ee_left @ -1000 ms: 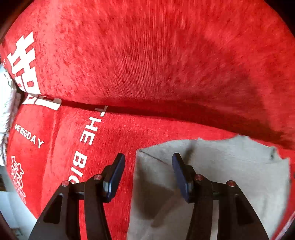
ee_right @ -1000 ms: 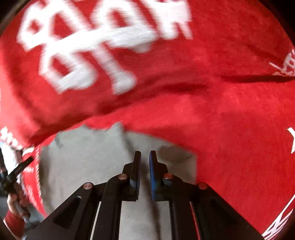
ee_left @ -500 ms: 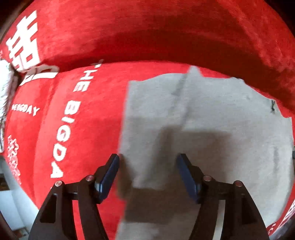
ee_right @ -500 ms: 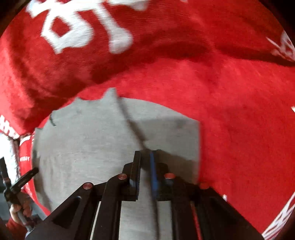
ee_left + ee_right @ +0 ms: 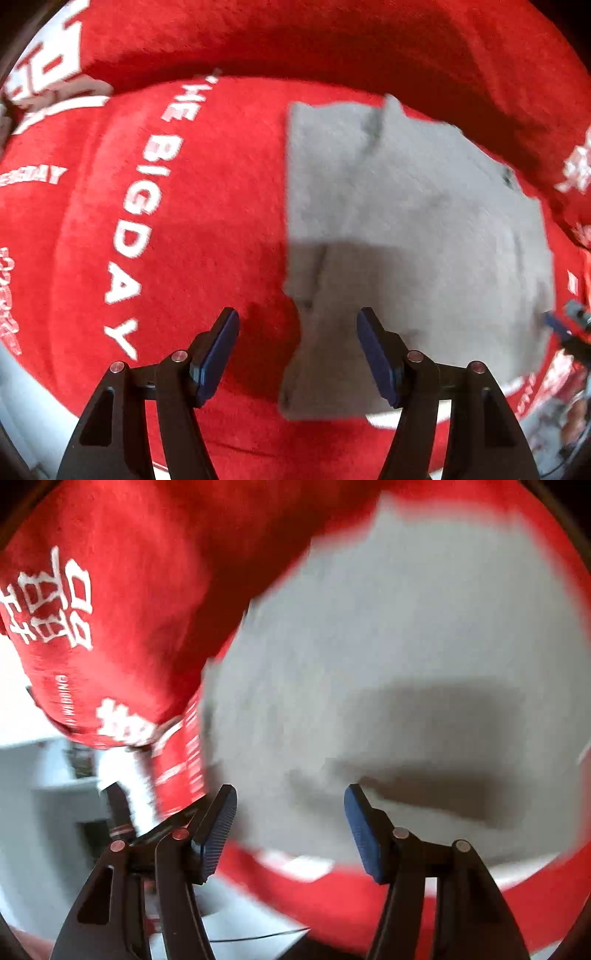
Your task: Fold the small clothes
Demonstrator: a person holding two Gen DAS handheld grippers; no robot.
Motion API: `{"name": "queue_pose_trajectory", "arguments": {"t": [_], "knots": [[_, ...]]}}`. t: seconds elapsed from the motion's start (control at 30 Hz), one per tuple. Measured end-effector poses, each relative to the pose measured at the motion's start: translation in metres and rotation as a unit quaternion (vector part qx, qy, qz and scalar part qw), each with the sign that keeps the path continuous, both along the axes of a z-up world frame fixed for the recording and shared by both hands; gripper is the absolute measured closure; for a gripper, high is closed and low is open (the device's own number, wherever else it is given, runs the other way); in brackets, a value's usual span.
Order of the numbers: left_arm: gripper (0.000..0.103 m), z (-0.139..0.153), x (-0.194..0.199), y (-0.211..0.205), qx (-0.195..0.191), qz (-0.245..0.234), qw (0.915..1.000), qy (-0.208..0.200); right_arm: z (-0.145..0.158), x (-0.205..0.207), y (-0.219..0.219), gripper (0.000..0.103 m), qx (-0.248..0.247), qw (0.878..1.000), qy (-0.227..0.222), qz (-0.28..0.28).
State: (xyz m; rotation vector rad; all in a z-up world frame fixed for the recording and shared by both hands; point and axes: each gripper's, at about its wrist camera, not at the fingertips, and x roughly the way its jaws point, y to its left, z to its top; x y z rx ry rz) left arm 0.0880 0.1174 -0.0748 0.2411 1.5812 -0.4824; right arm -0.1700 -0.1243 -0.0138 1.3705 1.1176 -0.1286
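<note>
A small grey garment [image 5: 406, 221] lies flat on a red plush cover. In the left wrist view my left gripper [image 5: 297, 350] is open and empty, above the garment's near left edge. In the right wrist view the same grey garment [image 5: 388, 646] fills most of the blurred frame. My right gripper [image 5: 290, 825] is open and empty, above the garment's near edge. The other gripper [image 5: 569, 332] shows at the right edge of the left wrist view.
The red cover [image 5: 184, 221] carries white lettering "THE BIGDAY" and white characters [image 5: 51, 602]. A raised red back cushion [image 5: 295, 37] runs behind the garment. The cover's front edge and a pale floor [image 5: 44, 812] show at the left.
Both grippers pulled back from the garment, so more of it shows. My right gripper went from shut to open and swung to the left. My left gripper stayed open.
</note>
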Motion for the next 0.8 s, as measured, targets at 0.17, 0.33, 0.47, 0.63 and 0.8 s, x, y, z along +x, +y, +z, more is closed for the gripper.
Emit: {"name": "queue_pose_trajectory", "arguments": {"t": [0.17, 0.33, 0.47, 0.63, 0.8], "knots": [[0.037, -0.006, -0.014, 0.006, -0.036, -0.035, 0.9977, 0.045, -0.060, 0.005, 0.099, 0.038, 0.115, 0.990, 0.022, -0.075], [0.076, -0.018, -0.018, 0.012, -0.078, -0.032, 0.9911, 0.103, -0.082, 0.011, 0.123, 0.058, 0.136, 0.976, 0.012, -0.170], [0.094, -0.010, -0.015, 0.014, -0.102, -0.059, 0.9877, 0.103, -0.070, 0.034, 0.120, 0.095, 0.094, 0.983, 0.002, -0.161], [0.094, 0.001, -0.019, 0.024, -0.106, -0.094, 0.9867, 0.080, -0.059, 0.034, 0.128, 0.095, 0.043, 0.992, 0.024, -0.113], [0.094, -0.018, -0.032, 0.035, -0.093, -0.105, 0.9869, 0.080, -0.088, 0.015, 0.137, 0.096, 0.045, 0.989, 0.061, -0.129]]}}
